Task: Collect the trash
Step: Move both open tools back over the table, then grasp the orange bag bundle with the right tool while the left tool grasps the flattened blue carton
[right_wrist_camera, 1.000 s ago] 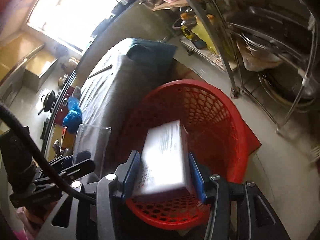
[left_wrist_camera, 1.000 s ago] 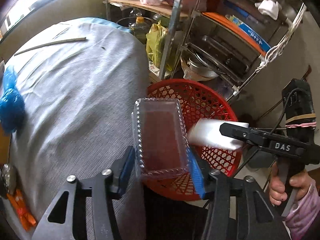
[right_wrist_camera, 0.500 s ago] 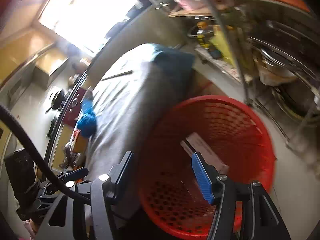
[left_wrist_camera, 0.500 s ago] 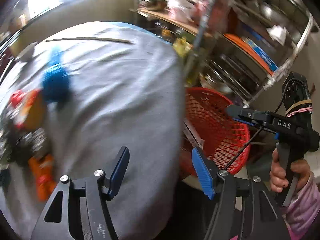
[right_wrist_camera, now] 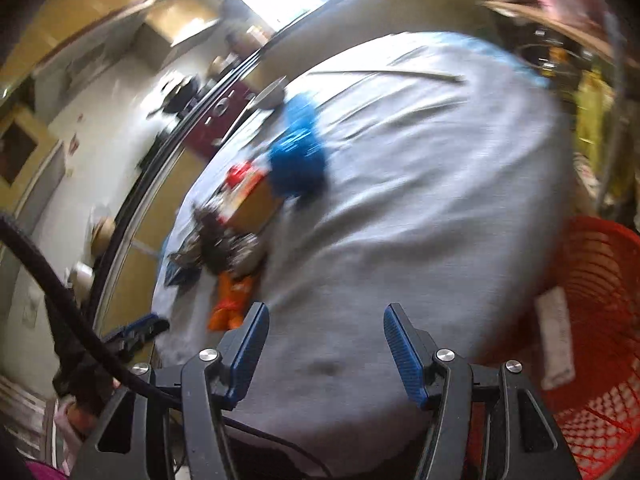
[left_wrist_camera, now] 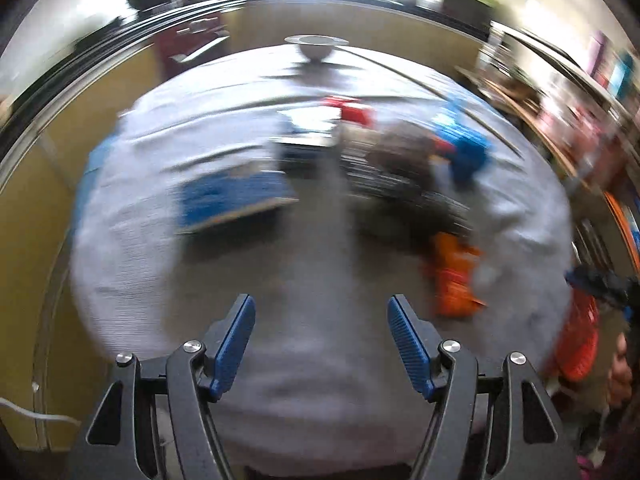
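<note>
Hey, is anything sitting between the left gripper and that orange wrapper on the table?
Nothing visible does. The left gripper is open over bare grey tablecloth, and the orange wrapper lies ahead to its right, though the view is blurred.

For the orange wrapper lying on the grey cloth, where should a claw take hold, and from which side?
Judging from the blurred frames, grip the orange wrapper across its narrow near end, coming down from above. It lies flat and long on the grey cloth, pointing toward the open right claw, with the pile of other trash touching its far end.
</note>
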The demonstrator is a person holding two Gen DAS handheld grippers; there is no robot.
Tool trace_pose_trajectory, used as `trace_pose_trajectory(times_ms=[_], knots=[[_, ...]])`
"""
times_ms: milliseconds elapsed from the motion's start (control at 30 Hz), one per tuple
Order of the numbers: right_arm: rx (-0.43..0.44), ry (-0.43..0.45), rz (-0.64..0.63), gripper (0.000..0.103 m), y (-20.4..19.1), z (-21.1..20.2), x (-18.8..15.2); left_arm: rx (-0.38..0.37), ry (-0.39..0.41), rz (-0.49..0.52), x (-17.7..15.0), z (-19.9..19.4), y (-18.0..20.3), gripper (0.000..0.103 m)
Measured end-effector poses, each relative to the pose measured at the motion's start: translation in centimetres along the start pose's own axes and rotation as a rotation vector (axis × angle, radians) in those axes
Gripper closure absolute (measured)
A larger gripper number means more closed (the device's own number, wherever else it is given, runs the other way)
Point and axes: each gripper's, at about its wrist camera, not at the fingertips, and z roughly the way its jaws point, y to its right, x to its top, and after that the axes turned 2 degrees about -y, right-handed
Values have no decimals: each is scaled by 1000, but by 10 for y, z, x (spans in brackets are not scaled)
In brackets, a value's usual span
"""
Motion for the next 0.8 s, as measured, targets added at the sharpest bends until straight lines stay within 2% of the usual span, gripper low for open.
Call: trace_pose_trajectory(times_ms=[133,367,533,633,667,700,800], knots=[[28,-76,-67,40,-41,33,6,50,11,-30,12,3,-33,32],[9,-202,-125,40,-89,87,10,97,32,75,36,18,-51,29],[-39,-252,-96,40,-100,121,16,30,8,136,61,39,-62,28],[-80,-276,-74,40,-101,137,18,-40,-31,182,74,54,-67,28],[-92,-260,-76,40,-102,138,18,-64,-41,210,77,58,-67,28],[-105,-263,-82,41,-103,139,19,-79,-47,236,78,60,-65,28],[-152,-260,-120,56,-109,144,19,-134,-50,350,85,64,-57,28]])
